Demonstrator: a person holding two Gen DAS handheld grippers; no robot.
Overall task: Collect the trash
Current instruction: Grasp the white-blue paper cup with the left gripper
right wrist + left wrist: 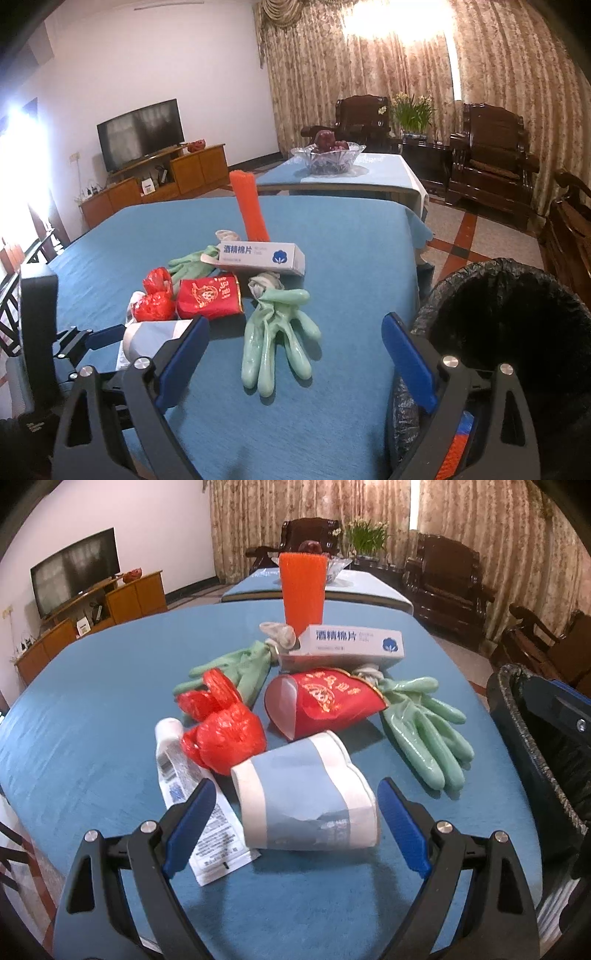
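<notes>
Trash lies in a heap on the blue table [92, 709]. My left gripper [297, 823] is open, its jaws on either side of a crushed blue-and-white paper cup [306, 794] lying on its side. Beside the cup lie a white tube [192, 794], a crumpled red plastic bag [221, 723], a red paper cup [325, 705], two green gloves [421, 731], a white swab box [351, 642] and an orange bundle [302, 587]. My right gripper [295, 354] is open and empty, hovering just before the near green glove [277, 339]. A bin lined with a black bag [506, 314] stands at the table's right edge.
A second blue table with a glass fruit bowl [328, 155] stands behind. Dark wooden armchairs [491, 162] line the curtained wall. A TV [142, 133] on a wooden cabinet is at the left. The left gripper's body [37, 332] shows at the right wrist view's left edge.
</notes>
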